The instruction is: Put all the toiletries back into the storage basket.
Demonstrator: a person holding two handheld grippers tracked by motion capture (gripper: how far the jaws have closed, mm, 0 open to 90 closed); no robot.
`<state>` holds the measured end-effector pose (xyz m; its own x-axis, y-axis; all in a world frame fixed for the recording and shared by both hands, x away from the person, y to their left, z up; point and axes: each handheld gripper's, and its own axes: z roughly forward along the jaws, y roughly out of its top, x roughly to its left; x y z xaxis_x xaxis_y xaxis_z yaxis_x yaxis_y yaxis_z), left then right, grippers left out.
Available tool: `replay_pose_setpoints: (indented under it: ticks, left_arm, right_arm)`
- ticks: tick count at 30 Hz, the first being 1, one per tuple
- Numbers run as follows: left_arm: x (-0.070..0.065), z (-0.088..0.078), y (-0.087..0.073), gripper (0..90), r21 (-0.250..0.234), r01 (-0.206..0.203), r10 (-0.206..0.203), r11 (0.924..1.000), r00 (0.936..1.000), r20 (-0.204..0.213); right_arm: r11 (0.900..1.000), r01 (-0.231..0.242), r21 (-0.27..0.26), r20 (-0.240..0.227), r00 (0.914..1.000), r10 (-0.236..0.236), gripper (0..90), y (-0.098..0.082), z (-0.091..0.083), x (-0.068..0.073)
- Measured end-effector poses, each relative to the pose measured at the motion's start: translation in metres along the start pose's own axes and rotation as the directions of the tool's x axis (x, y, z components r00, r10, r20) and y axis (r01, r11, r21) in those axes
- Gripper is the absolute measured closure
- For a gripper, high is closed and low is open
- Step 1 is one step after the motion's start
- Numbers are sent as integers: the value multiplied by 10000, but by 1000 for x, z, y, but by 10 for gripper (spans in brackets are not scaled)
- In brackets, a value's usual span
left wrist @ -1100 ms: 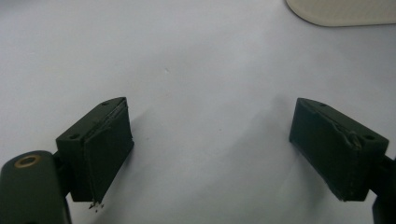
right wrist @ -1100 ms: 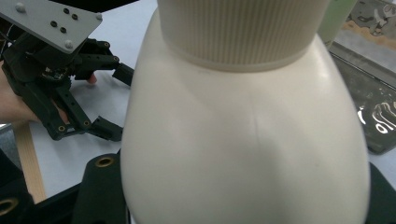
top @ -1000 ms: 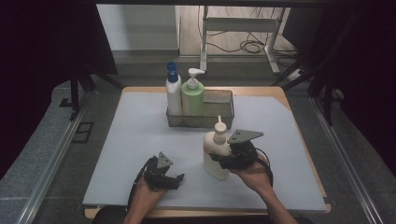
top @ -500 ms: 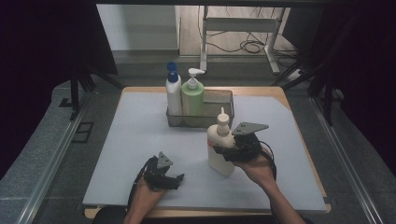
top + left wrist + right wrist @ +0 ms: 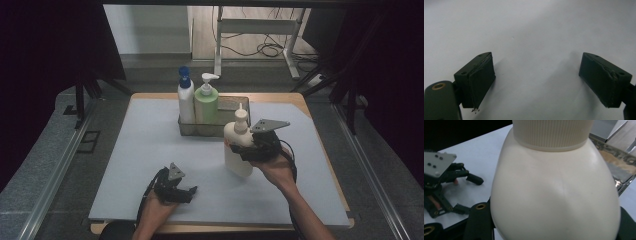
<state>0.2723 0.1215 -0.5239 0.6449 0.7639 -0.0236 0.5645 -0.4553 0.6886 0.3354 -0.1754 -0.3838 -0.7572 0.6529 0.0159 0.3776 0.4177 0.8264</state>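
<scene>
Two bottles already stand in the wire basket (image 5: pixel 239 101) at 12 o'clock, while the cream bottle (image 5: pixel 238 148), clamped in the right gripper (image 5: pixel 250 148), hangs above the worktop (image 5: pixel 145 150) just short of it; left gripper (image 5: pixel 186 190) idles, jaws apart.

The right gripper (image 5: pixel 246 146), clamped on the cream bottle (image 5: pixel 238 147), has carried it up off the mat (image 5: pixel 150 150) toward one o'clock, nearer the basket (image 5: pixel 235 104).

Bare mat (image 5: pixel 150 150) lies open left and front; the wire basket (image 5: pixel 235 102) and its two bottles (image 5: pixel 197 102) block the back.
</scene>
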Motion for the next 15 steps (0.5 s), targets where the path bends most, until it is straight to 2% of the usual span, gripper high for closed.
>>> replay_pose_setpoints:
  ticks: [15]
  left_arm:
    - [0, 0, 0, 126, 6, 9, -9, 10000, 10000, 4]
  right_arm:
    - [9988, -204, -439, 523, 9984, 227, 397, 29, 2, -16]
